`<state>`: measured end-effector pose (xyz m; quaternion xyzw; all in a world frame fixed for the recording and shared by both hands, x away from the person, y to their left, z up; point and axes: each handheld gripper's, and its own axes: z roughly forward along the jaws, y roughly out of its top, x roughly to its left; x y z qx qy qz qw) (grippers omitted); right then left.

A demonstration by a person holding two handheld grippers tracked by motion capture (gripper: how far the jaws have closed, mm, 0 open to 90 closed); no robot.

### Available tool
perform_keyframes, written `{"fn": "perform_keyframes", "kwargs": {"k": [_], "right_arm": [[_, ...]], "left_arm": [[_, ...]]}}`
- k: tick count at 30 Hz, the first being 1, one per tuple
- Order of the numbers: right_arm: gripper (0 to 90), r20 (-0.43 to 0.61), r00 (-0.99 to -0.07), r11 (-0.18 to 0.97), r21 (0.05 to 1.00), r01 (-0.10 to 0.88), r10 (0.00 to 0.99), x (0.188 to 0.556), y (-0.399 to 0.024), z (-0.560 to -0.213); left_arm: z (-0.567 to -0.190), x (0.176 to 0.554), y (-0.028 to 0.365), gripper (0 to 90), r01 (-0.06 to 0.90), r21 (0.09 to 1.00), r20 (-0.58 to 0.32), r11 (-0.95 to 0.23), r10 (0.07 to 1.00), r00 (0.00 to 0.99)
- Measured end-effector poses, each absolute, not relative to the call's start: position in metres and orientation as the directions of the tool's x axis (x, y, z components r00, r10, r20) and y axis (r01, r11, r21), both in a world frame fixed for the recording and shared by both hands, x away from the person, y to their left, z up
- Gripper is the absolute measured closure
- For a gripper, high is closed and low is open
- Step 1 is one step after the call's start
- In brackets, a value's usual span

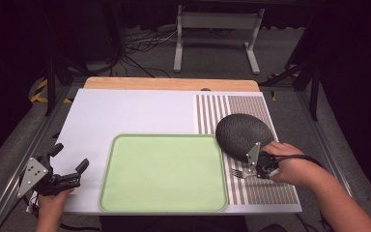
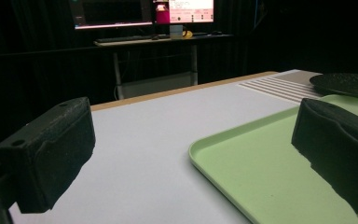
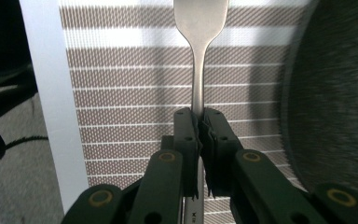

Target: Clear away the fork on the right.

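My right gripper [image 1: 252,172] is shut on the handle of a metal fork [image 1: 240,173], held just above the brown striped placemat [image 1: 270,191] with its tines toward the green tray [image 1: 125,193]. In the right gripper view the jaws clamp the fork [image 3: 199,56], which runs straight up the frame. A dark round plate [image 1: 241,133] rests on the placemat just beyond that hand. My left gripper [image 1: 70,162] stands open at the table's front left corner, nothing between its fingers [image 2: 51,154]. The green tray [image 2: 261,172] lies to its right.
A white mat [image 1: 135,111] covers most of the wooden table. A metal stand [image 1: 217,29] and cables sit on the floor behind. A desk with monitors [image 2: 144,14] shows far off in the left gripper view. Metal rails flank the table.
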<state>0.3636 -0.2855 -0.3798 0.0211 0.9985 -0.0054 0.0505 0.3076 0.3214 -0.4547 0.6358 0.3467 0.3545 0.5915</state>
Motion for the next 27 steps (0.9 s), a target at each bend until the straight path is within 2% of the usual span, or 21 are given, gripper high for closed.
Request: {"fn": "perform_keyframes", "kwargs": {"k": [11,27], "right_arm": [[84.4,-0.136,-0.989,0.998,0.035,0.056,0.060,0.364,-0.278,-0.356],[84.4,-0.146,-0.988,0.992,0.118,0.040,0.057,0.368,-0.248,-0.342]], "left_arm": [[-0.455,0.307,0.322,0.2,0.019,0.998,0.042,-0.060,0.862,0.505],[-0.455,0.307,0.322,0.1,0.023,0.998,0.037,-0.056,0.862,0.506]]}}
